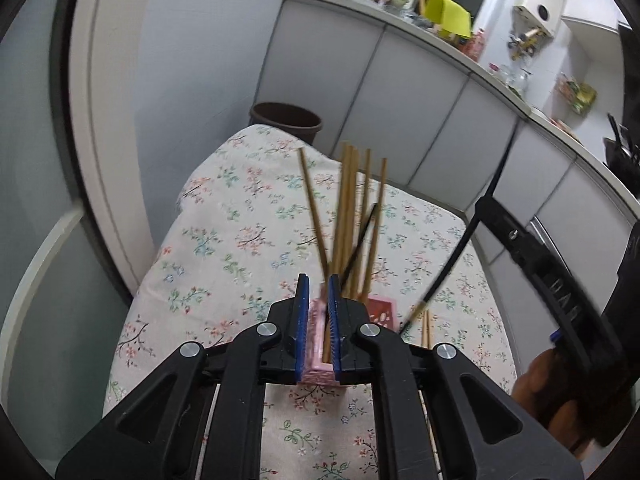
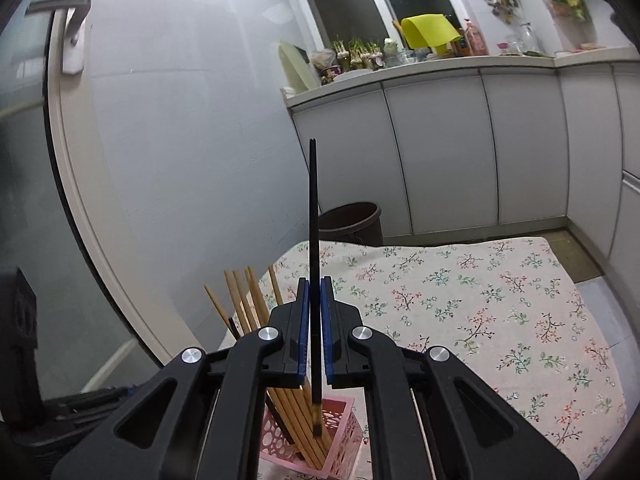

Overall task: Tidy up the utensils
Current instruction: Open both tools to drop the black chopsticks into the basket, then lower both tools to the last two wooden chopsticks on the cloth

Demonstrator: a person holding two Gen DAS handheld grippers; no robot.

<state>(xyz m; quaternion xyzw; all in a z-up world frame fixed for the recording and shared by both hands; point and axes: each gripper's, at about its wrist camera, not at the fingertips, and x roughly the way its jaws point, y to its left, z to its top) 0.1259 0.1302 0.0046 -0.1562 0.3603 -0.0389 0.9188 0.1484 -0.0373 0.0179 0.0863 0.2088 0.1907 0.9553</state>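
Observation:
A pink openwork basket (image 1: 382, 312) (image 2: 344, 432) stands on the floral tablecloth (image 1: 240, 240) and holds several bamboo chopsticks (image 1: 348, 208) (image 2: 248, 300) plus one dark chopstick (image 1: 364, 236). My left gripper (image 1: 318, 284) is shut on the basket's near wall, which sits between its blue pads. My right gripper (image 2: 315, 280) (image 1: 480, 208) is shut on a black chopstick (image 2: 314, 240) (image 1: 444, 268). It is held almost upright, with its brown lower tip just above the basket's opening.
Two bamboo chopsticks (image 1: 426, 328) lie on the cloth beyond the basket. A brown bin (image 1: 286, 120) (image 2: 352, 220) stands past the table's far edge, white cabinets (image 2: 440, 152) with a cluttered counter behind it. A glass door (image 2: 72, 32) is on the left. A hand (image 1: 532, 392) grips the right tool.

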